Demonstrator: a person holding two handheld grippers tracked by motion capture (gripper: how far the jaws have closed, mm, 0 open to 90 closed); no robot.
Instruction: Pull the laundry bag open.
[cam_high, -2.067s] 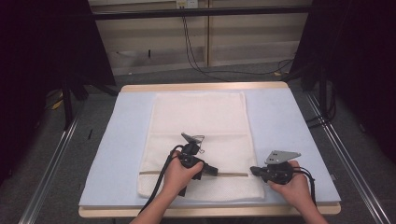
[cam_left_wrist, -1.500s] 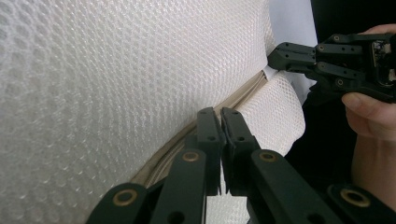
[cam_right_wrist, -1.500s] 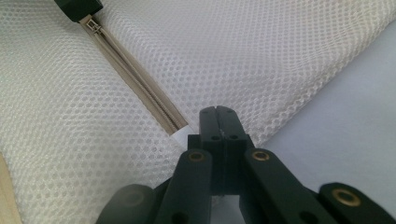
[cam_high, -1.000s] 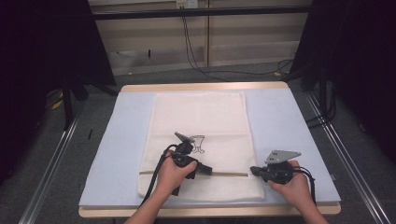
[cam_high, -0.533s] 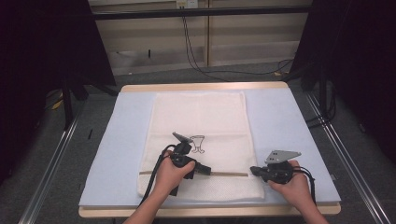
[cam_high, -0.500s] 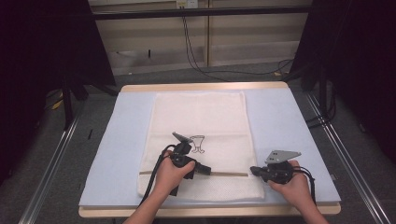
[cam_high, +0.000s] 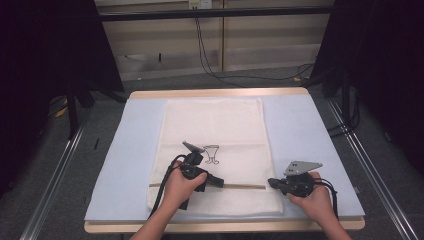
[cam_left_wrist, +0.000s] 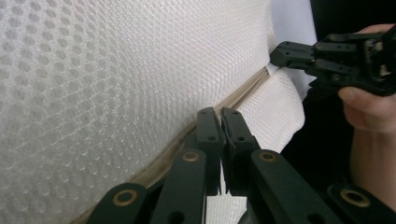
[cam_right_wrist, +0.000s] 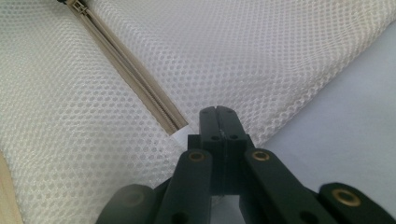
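the mesh bag (cam_high: 216, 150) lay flat down the middle of the table (cam_high: 300, 125), on a pale blue mat (cam_high: 130, 150), its zip (cam_high: 240, 186) running across the near end. the left tool (cam_high: 220, 182) sat on the zip around mid-width, jaws closed; in the left tool view (cam_left_wrist: 222, 122) something thin looked pinched between the tips, probably the zip pull, though it was too small to be sure. the right tool (cam_high: 270, 182) was at the bag's right edge by the zip end, jaws shut on the fabric there, as the right tool view (cam_right_wrist: 219, 116) showed with the zip end (cam_right_wrist: 180, 133) just beside the tips

the bag looked light, soft and floppy, an open weave that would bunch and slide on the mat rather than hold a shape. it would likely not break, but mesh could snag on jaw corners and the zip would jam if the cloth rucked under the slider. the best holds seemed to be the stiffer spots: the pull for drawing, and the seam at the zip end for anchoring against that pull

the near hem lay close to the table's front edge, so there was little room toward the person. the zip line to the left was free of clutter, and bare mat lay on both sides of the bag
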